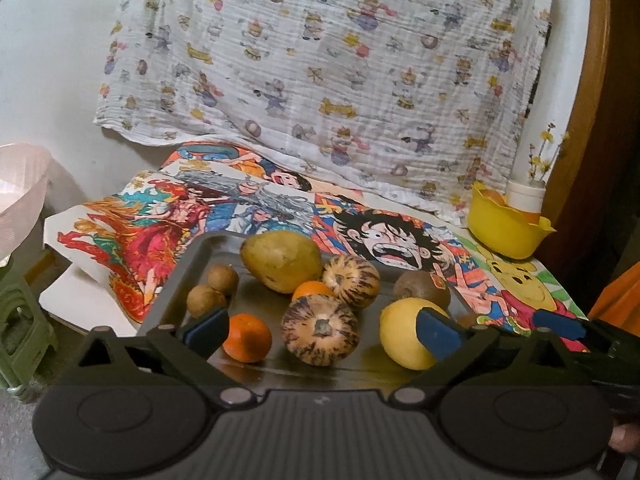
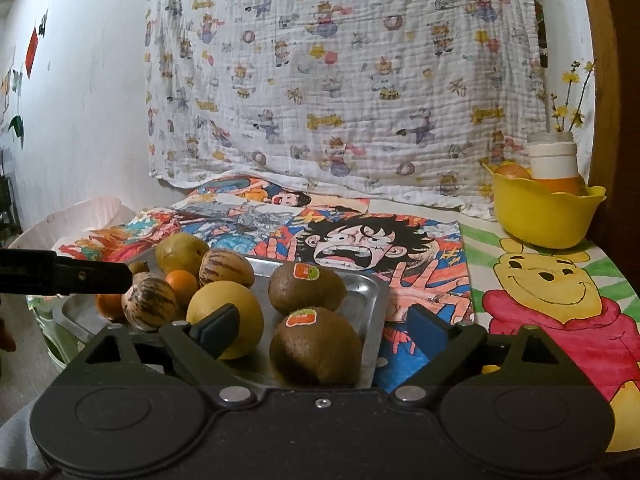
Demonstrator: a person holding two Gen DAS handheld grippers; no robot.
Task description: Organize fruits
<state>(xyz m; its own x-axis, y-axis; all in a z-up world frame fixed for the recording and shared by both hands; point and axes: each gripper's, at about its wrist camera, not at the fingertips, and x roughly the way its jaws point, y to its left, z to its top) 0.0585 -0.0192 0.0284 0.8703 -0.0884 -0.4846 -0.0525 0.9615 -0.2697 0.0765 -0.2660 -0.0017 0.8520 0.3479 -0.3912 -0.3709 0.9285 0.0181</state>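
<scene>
My left gripper (image 1: pixel 324 330) is spread wide, nothing between the blue pads, hanging over the near edge of the grey metal tray (image 1: pixel 192 264). My right gripper (image 2: pixel 324 330) is also wide open and empty, at the tray's right near corner (image 2: pixel 376 300).

Fruit, all in the tray:
- big yellow-green mango (image 1: pixel 280 260) at the back
- two purple-striped cream melons, one behind (image 1: pixel 351 282), one in front (image 1: pixel 319 329)
- small orange mandarin (image 1: pixel 247 337) front left, another (image 1: pixel 312 290) tucked between the mango and the melons
- two small brown round fruits (image 1: pixel 212 290) on the left side, touching each other
- smooth yellow round fruit (image 1: pixel 408 336) front right, just beside my left gripper's right pad
- two brown kiwis with orange stickers, the far one (image 2: pixel 306 288) and the near one (image 2: pixel 316 346), on the tray's right end.

The tray sits on a cartoon-printed table cover (image 2: pixel 552 300). A yellow plastic bowl (image 2: pixel 548 212) with wavy rim stands at the back right, well apart from the tray, with orange fruit inside; a white jar (image 2: pixel 552 160) is just behind it. A printed white cloth (image 1: pixel 320 60) hangs on the wall.
</scene>
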